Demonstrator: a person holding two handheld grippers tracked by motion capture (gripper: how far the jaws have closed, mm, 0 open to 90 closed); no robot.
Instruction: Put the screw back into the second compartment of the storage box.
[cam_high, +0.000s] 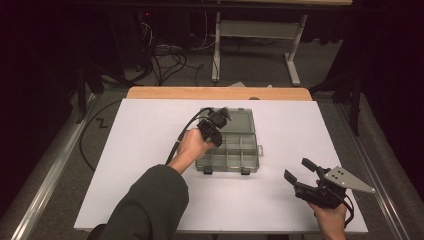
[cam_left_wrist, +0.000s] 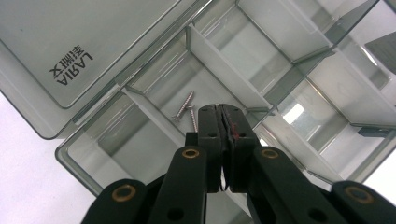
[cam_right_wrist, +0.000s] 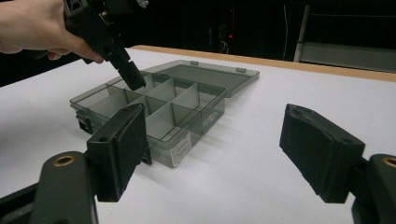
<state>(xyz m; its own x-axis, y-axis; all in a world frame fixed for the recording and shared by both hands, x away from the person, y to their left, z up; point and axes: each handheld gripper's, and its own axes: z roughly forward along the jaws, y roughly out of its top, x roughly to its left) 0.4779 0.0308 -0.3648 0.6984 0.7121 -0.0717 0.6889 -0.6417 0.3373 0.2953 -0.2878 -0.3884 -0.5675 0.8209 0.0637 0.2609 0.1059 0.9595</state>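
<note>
White surface (cam_high: 150, 165) under me, dark room beyond. My left gripper (cam_left_wrist: 223, 122) hangs over the open organiser box (cam_high: 231, 145), fingers pressed together with nothing visibly between them, just above two screws (cam_left_wrist: 186, 111) lying in a compartment by the hinge. My right gripper (cam_high: 296, 175) waits apart, fingers wide. I judge I'm mid-sorting; next, the left must part its fingers and dip to pinch one screw.

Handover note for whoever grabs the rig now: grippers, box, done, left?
Left gripper: jaws shut, over a compartment of the open box; nothing visible between them.
Right gripper: open, empty, above the table right of the box.
Two screws lie in the compartment by the lid.
Done: lid open, screws in.
Left: unclear; other visible compartments look empty.
</note>
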